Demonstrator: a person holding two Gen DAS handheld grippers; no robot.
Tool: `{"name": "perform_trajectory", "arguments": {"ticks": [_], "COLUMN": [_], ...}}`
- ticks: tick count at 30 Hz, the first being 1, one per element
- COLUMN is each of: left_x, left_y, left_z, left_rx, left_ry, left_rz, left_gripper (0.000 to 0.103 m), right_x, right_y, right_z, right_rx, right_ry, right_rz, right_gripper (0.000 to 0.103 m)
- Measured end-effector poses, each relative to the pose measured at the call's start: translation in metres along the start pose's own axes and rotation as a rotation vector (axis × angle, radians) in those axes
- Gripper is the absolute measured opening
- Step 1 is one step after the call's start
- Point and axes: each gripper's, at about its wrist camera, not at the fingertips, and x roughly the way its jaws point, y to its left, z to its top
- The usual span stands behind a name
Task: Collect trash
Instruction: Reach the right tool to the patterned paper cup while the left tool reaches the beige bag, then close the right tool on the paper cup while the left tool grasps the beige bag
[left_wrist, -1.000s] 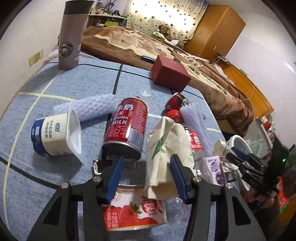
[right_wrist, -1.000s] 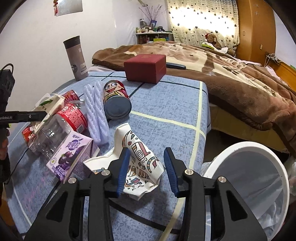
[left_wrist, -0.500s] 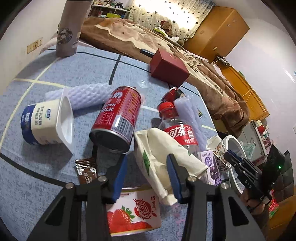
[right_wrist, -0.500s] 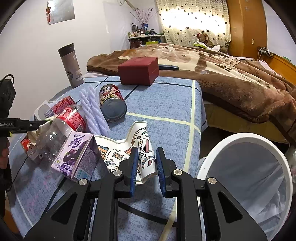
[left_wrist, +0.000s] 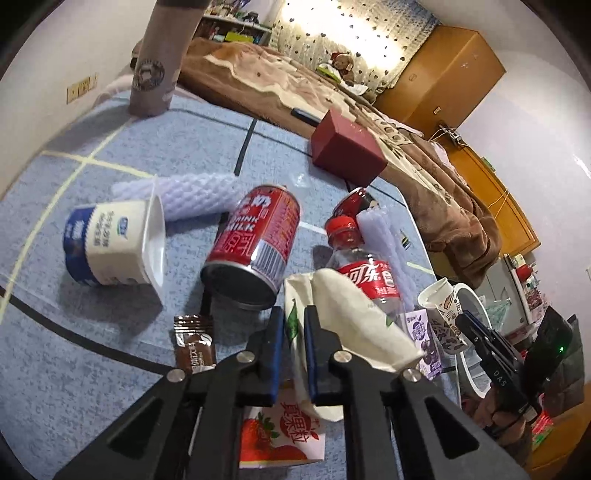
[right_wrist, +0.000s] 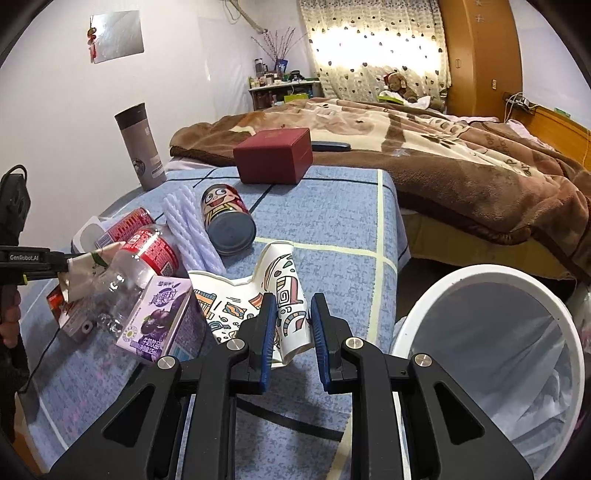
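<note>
Left wrist view: the left claw (left_wrist: 295, 334) has just closed on the flattened cream carton (left_wrist: 354, 317), beside the cola bottle (left_wrist: 364, 266) near the worktop's (left_wrist: 92, 369) near edge; it is light, soft and creases easily.

Right wrist view: the right claw (right_wrist: 291, 325) pinches the crushed paper cup (right_wrist: 284, 291) by its flimsy wall, near the worktop's bin-side edge, beside the white bin (right_wrist: 436, 295).

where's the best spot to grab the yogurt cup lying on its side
Likely across its blue-and-white body, coming from above. The yogurt cup lies on its side with the wide flared rim to the right in the left wrist view; the rim looks thin, while the body's sides give two opposed faces.
</note>
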Motion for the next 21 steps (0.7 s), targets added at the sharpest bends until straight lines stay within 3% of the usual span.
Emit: {"name": "perform_trajectory", "arguments": {"ticks": [8, 13, 16, 18, 20, 21], "left_x": [-0.016, -0.007, 0.001, 0.000, 0.002, 0.004], "left_y": [-0.016, -0.013, -0.006, -0.007, -0.009, -0.010], "left_z": [0.001, -0.002, -0.007, -0.011, -0.011, -0.011], "left_rx": [0.076, 0.054, 0.000, 0.005, 0.009, 0.005], "left_ry": [-0.056, -0.005, 0.028, 0.018, 0.018, 0.028], "left_rz": [0.038, 0.032, 0.044, 0.035, 0.042, 0.048], "left_gripper": [0.009, 0.009, 0.024, 0.041, 0.052, 0.053], "right_x": [-0.010, -0.017, -0.017, -0.018, -0.018, -0.018], "right_y": [0.002, 0.004, 0.005, 0.008, 0.009, 0.009], "right_z": [0.001, 0.000, -0.001, -0.002, -0.003, -0.003], "right_rx": [0.017, 0.021, 0.027, 0.022, 0.019, 0.020], "right_ry": [-0.036, -0.057, -0.058, -0.059, -0.059, -0.060], "right_rz": [-0.002, 0.011, 0.015, 0.021, 0.023, 0.027], "right_gripper": [0.020, 0.020, 0.020, 0.020, 0.020, 0.020]}}
